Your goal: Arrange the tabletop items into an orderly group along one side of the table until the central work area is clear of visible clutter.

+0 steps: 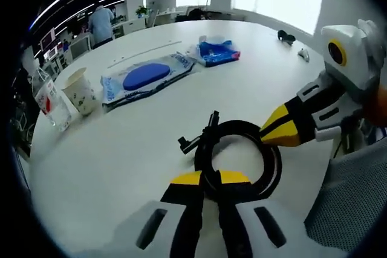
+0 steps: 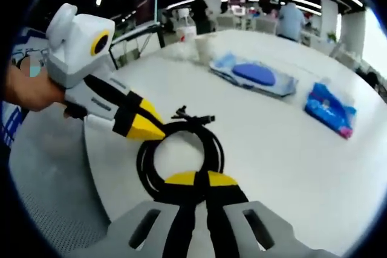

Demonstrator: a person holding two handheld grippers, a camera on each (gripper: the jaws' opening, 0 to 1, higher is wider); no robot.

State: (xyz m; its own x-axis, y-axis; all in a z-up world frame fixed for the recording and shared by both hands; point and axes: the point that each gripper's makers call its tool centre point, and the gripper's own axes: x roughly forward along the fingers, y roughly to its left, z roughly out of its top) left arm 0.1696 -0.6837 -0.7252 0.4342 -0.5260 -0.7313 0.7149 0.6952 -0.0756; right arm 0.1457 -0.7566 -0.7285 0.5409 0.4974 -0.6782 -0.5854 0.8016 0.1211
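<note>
White round table (image 1: 121, 155) holds a cable coil (image 1: 242, 155), seemingly in an office.

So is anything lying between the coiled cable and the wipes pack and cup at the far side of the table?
Nothing visible does. Both grippers, left and right, have their jaws closed on the cable. Between it and the wipes pack and cup the table is bare white surface.

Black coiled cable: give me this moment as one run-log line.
black coiled cable on white table | left gripper shut on coil | right gripper shut on coil
</note>
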